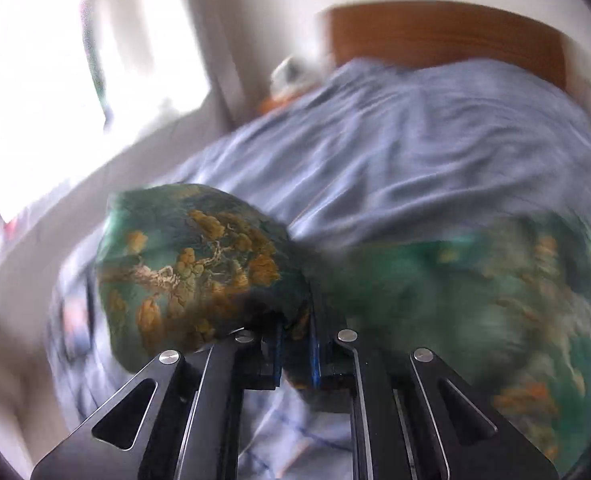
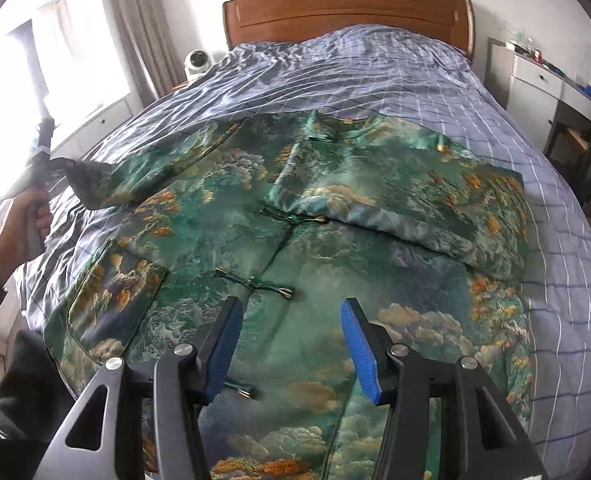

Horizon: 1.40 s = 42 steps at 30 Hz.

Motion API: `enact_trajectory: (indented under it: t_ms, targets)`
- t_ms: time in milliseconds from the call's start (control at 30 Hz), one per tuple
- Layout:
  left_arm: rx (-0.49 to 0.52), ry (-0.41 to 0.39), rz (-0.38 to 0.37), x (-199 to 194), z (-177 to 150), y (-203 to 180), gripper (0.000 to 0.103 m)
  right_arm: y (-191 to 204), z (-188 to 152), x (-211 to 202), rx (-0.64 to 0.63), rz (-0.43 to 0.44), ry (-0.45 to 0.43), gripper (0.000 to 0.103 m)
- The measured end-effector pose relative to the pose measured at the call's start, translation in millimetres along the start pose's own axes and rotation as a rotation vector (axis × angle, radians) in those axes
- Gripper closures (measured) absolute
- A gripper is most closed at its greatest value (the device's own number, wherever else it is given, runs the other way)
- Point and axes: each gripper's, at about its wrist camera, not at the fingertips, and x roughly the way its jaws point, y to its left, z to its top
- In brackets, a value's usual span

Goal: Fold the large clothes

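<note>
A green jacket point(image 2: 295, 248) with gold and cloud print and knot buttons lies spread front-up on the blue checked bed cover point(image 2: 375, 76). One sleeve point(image 2: 395, 208) lies folded across the chest. The other sleeve point(image 2: 143, 172) is lifted off the bed at the left. My left gripper point(image 1: 295, 336) is shut on that sleeve's end point(image 1: 191, 264), and the picture there is blurred. In the right wrist view a hand point(image 2: 27, 220) holds the left gripper point(image 2: 61, 164) at the sleeve tip. My right gripper point(image 2: 291, 308) hovers open over the jacket's lower front with nothing between its blue pads point(image 2: 359, 344).
A wooden headboard point(image 2: 347, 12) stands at the far end. A white fan point(image 2: 197, 62) sits by the bed's far left corner, near a bright window point(image 2: 55, 64) and curtain. White drawers point(image 2: 535, 80) and a desk stand to the right of the bed.
</note>
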Motion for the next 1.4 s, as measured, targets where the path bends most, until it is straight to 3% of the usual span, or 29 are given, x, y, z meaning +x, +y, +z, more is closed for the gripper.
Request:
enact_trajectory:
  t_ms: [100,167,300,400,533,633,700,767,867,967,1133,1233,1267,1333,1400]
  targets:
    - [0.207,-0.116,-0.079,-45,-2,-63,0.094,-11,-3,-5,0.041,-0.015,-0.014,0.051]
    - [0.293,-0.136,-0.134,-56,-6,-95,0.094,-20,-6,-11,0.073,-0.020,-0.031,0.051]
    - [0.440,-0.101,-0.254,-68,-30,-160,0.094,-32,-14,-21,0.092,-0.051,-0.047,0.051]
    - [0.577,-0.045,-0.323,-73,-69,-196,0.092,-42,-21,-22,0.103,-0.073,-0.036,0.051]
    - [0.646,-0.027,-0.354,-85,-100,-204,0.078,-52,-23,-20,0.121,-0.087,-0.022,0.051]
    - [0.672,-0.015,-0.404,-97,-111,-193,0.053,-51,-18,-14,0.116,-0.071,-0.007,0.051]
    - [0.683,-0.012,-0.444,-108,-119,-181,0.044,-46,-10,-6,0.111,-0.048,0.001,0.051]
    - [0.676,-0.010,-0.468,-118,-127,-172,0.034,-37,3,10,0.118,0.033,0.027,0.051]
    - [0.635,0.007,-0.482,-127,-138,-155,0.032,-30,26,50,0.224,0.248,0.086,0.045]
    - [0.581,0.028,-0.490,-130,-141,-143,0.032,-26,41,89,0.331,0.352,0.125,0.044]
    - [0.484,0.090,-0.473,-117,-145,-129,0.031,-17,59,140,0.445,0.412,0.168,0.044]
    - [0.427,0.114,-0.456,-107,-141,-118,0.031,-13,64,165,0.475,0.377,0.207,0.044]
    - [0.412,0.121,-0.452,-103,-140,-115,0.031,-12,65,167,0.466,0.372,0.205,0.054]
    - [0.365,0.135,-0.444,-95,-132,-105,0.031,0,75,162,0.379,0.332,0.185,0.089]
    - [0.319,0.143,-0.443,-88,-122,-95,0.031,6,89,148,0.329,0.323,0.129,0.090]
